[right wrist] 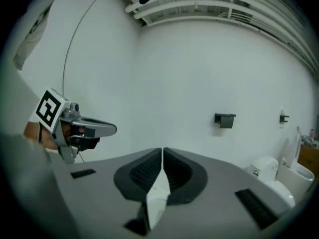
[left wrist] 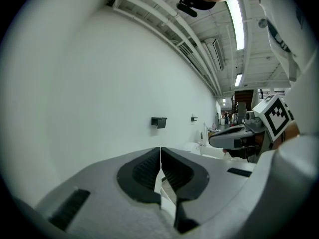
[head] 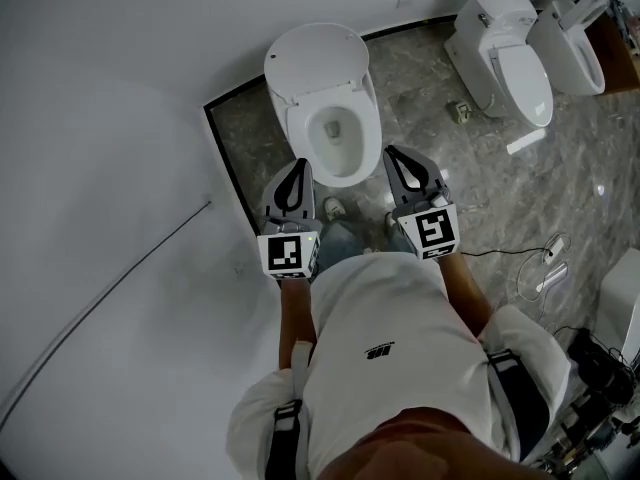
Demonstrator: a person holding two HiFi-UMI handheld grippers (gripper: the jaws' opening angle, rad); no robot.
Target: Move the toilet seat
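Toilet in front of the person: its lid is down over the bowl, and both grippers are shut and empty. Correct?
Not quite. The head view shows the lid raised and the bowl open. The left gripper and right gripper are shut and empty.

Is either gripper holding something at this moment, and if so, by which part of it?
Nothing is held. The left gripper and the right gripper both have their jaws shut together, with nothing between them.

Warehouse-like mock bathroom: several toilets point(head: 505, 53) on marble floor point(head: 430, 148), exposed ceiling pipes point(left wrist: 164, 24).
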